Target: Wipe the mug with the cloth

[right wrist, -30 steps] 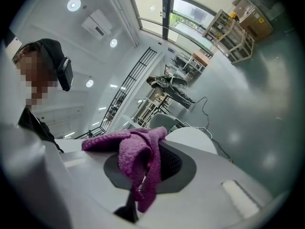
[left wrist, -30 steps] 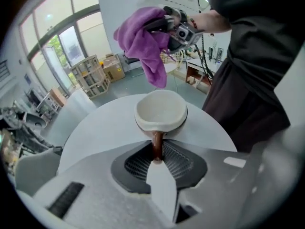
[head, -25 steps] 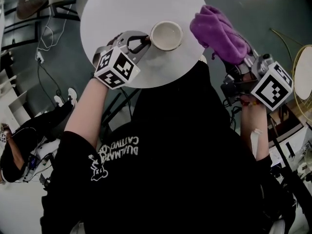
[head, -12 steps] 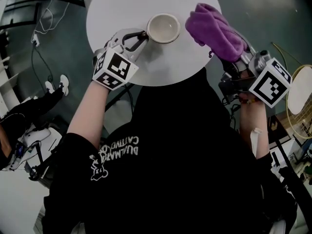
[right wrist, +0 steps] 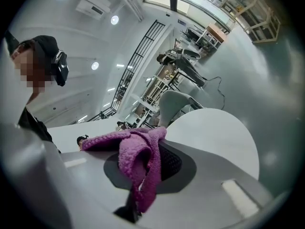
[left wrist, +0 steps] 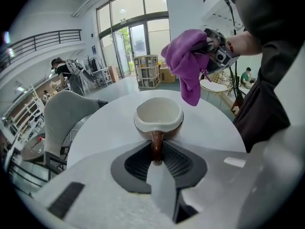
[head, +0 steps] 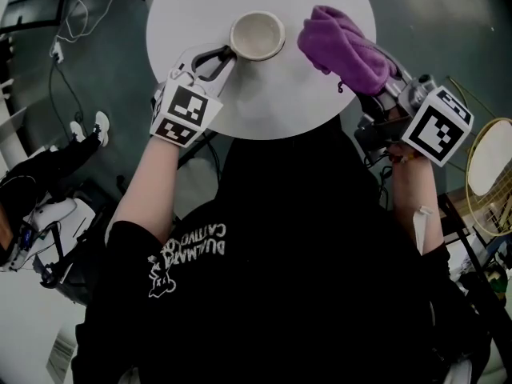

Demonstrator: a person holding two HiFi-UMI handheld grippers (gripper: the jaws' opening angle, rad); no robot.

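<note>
A cream mug [head: 257,36] with a brown outside stands on the round white table [head: 264,94]. My left gripper [head: 218,54] is shut on the mug's brown handle [left wrist: 157,144], whose end sits pinched between the dark pads. The mug's [left wrist: 158,117] bowl is empty. My right gripper [head: 382,86] is shut on a purple cloth [head: 342,48], held above the table's right side, just right of the mug and apart from it. In the right gripper view the cloth [right wrist: 139,163] drapes over and between the jaws. The left gripper view shows the cloth [left wrist: 187,63] hanging beyond the mug.
The table's [right wrist: 214,132] top carries only the mug. A grey chair [left wrist: 66,118] stands at the table's far left. A round wire object [head: 490,170] is at the right, and cables [head: 68,46] lie on the floor at left. Another person [head: 40,182] sits at left.
Both grippers have shifted up and left in the head view. The mug moved with the left gripper toward the table's far side. The cloth has come closer to the mug.
</note>
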